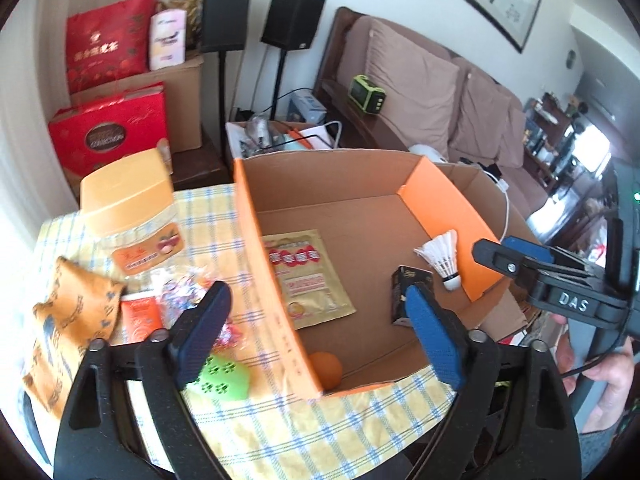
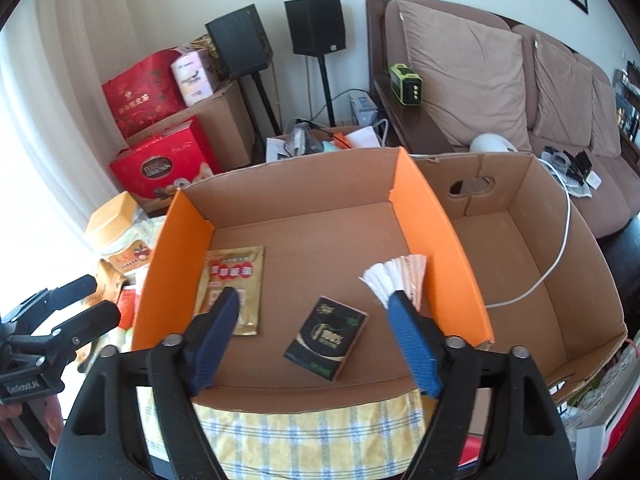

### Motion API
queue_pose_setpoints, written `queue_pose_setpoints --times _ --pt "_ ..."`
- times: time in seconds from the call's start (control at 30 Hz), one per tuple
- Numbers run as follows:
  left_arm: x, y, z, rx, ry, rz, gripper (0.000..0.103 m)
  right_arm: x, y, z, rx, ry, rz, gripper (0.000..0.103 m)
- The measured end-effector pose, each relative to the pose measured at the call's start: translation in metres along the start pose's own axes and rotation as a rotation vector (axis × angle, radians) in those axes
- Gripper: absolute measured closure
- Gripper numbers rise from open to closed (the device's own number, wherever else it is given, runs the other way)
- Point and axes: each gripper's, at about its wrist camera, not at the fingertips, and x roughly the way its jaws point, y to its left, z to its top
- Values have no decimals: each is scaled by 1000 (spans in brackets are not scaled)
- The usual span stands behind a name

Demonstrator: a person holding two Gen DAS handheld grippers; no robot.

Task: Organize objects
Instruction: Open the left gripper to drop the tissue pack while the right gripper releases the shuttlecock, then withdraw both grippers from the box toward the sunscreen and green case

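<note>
Both handheld grippers hover with jaws wide, holding nothing. The left gripper (image 1: 320,320) straddles the left wall of the orange-sided cardboard box (image 1: 264,256); the right gripper (image 2: 316,328) points into it, above a small black carton (image 2: 326,340), white shuttlecock (image 2: 394,278) and gold sachet (image 2: 236,280).

Matt brown cardboard box (image 2: 320,216) with smooth orange-faced walls; glossy gold foil packet (image 2: 236,288) at its nine o'clock; woven checked tablecloth (image 1: 320,432); clear plastic jar (image 1: 136,220); feathered shuttlecock (image 1: 440,256)
</note>
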Motion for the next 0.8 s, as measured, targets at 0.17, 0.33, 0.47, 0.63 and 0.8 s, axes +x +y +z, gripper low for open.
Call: queue_pose_setpoints --times 0.17,0.33,0.47,0.63,0.8 --pt "-14 25 -3 -47 -26 37 3 2 23 -3 -35 5 4 13" --pt "-30 41 -5 -45 -62 93 0 -1 42 -4 -64 -16 30 0" --pt "-39 50 -9 -30 -76 135 0 -3 59 -4 -87 -29 29 0" --pt "-47 61 -16 -31 -80 168 0 -4 81 -3 -101 -36 59 0" --pt "-53 76 -21 -51 -72 180 0 -3 103 -5 -124 -36 88 0"
